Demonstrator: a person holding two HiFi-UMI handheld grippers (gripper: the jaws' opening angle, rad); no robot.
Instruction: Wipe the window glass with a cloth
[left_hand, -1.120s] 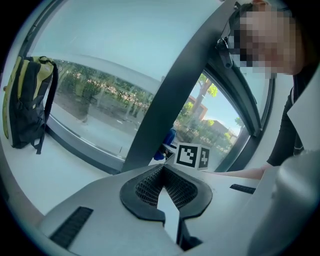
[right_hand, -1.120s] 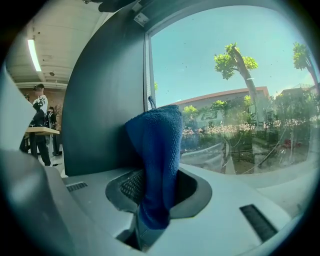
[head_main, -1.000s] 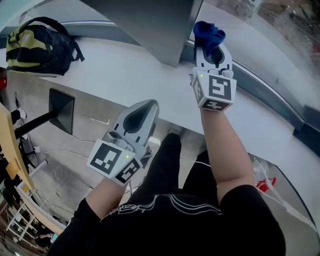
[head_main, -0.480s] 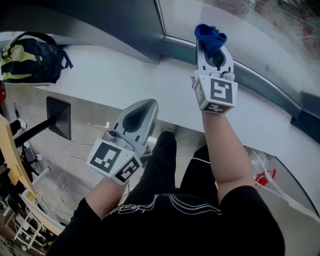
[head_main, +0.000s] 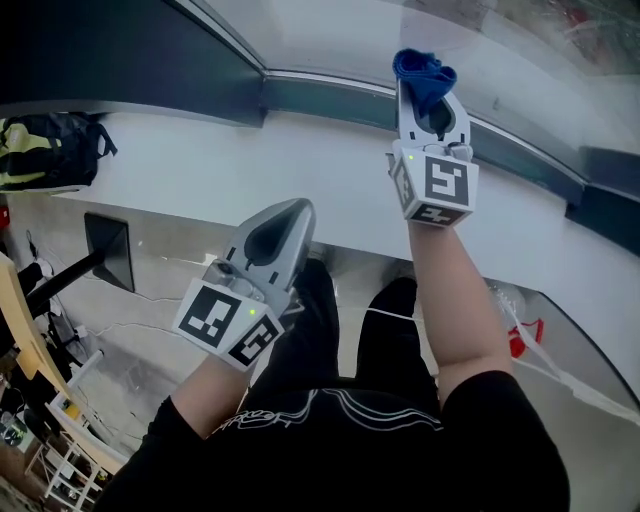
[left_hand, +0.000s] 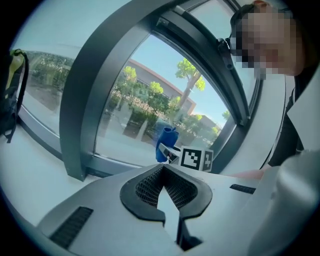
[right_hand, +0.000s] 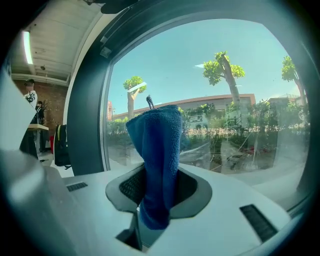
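Two grippers in view. Right gripper is clamping blue cloth upright over far edge of sill, near window glass; contact not confirmed. Left gripper is hovering at sill's near edge, jaws together, empty. Step in hand, as judged: approaching glass. Next move is calling for pressing cloth onto pane, then sweeping.

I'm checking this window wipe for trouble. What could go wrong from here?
1. The blue cloth is pinched as a narrow bunch in the right gripper, so firm rubbing might tug it loose.
2. Only a small tuft sticks out, so the gripper's hard nose may scrape the window glass and clean little.
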